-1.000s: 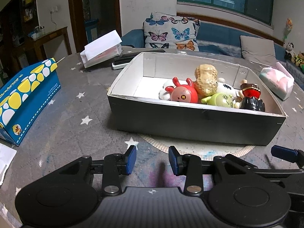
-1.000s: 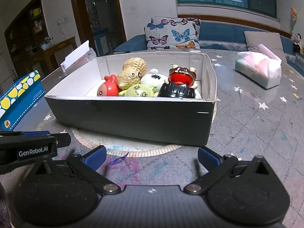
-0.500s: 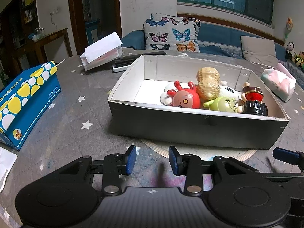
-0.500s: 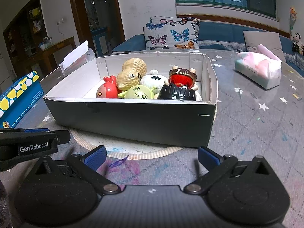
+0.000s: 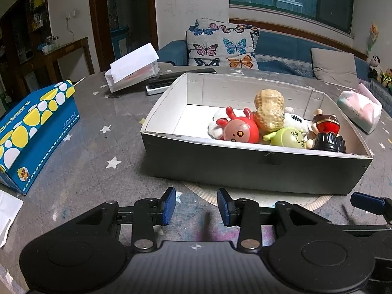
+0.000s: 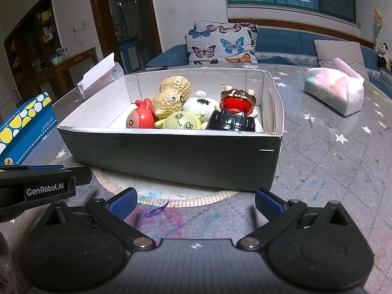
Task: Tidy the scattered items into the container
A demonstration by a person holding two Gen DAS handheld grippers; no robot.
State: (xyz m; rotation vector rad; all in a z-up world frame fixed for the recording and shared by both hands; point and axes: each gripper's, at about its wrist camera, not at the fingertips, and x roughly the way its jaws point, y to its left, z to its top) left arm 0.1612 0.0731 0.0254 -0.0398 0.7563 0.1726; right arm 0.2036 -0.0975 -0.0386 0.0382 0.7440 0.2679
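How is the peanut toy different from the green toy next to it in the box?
The peanut toy is tan and bumpy; the green toy is smooth and lime-coloured. The peanut toy stands taller, leaning above the others, while the green toy sits low near the front wall. Both have cartoon faces and lie together inside the box.

Both wrist views near, facing box (image 5: 254,171).

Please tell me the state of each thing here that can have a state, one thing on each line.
Box: open, toys inside.
Peanut toy: leaning on other toys.
Left tool: open, empty.
Right tool: open wide, empty.
Blue carton: closed.
Tissue pack: tissue sticking out.
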